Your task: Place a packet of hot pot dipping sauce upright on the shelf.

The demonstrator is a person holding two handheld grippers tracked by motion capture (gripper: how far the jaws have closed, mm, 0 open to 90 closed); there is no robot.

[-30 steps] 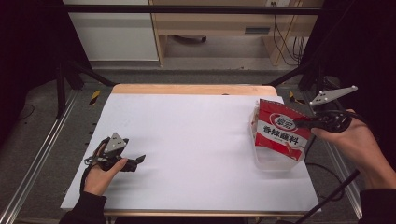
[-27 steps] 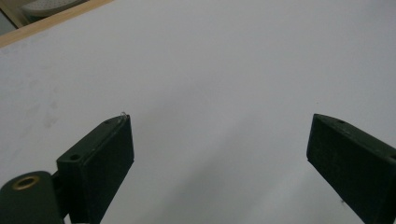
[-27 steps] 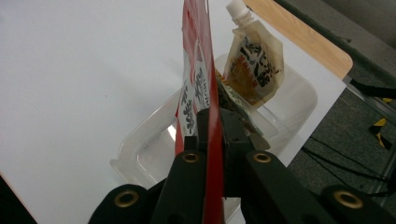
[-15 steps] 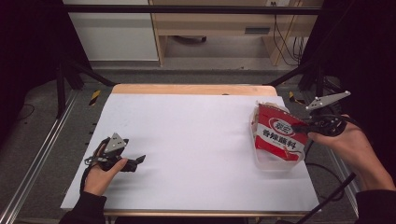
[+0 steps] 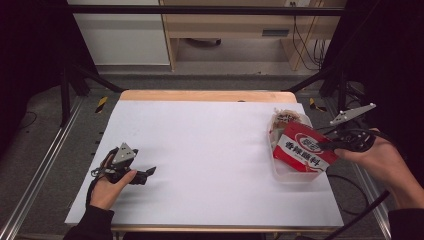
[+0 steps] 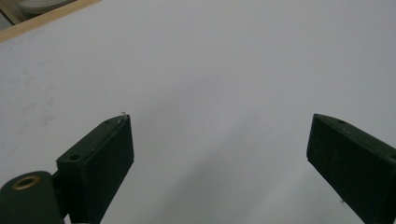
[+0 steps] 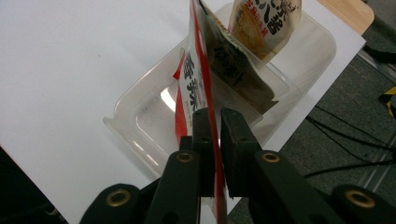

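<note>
A red snack packet (image 5: 302, 147) leans tilted in a clear plastic container (image 5: 280, 172) at the table's right edge. My right gripper (image 5: 325, 146) is at the packet's right edge. In the right gripper view the packet (image 7: 189, 79) stands on edge in the container (image 7: 135, 130). Its rim runs between the jaws of the right gripper (image 7: 217, 116), which have just been opening to a thin slit. A beige packet (image 7: 266, 23) stands behind it. My left gripper (image 5: 150, 172) rests on the white sheet at the front left. Its jaws stand wide apart over bare sheet in the left gripper view (image 6: 219, 140).
The white sheet (image 5: 210, 150) covers the table, with a wooden strip (image 5: 200, 95) along the far edge. Cables (image 5: 345, 180) trail off the right side beside the container. A cabinet and shelf stand on the floor beyond the table.
The red packet has tipped lower and to the right, settling deeper into the container, and the right hand dropped slightly with it. The left hand has stayed put.
</note>
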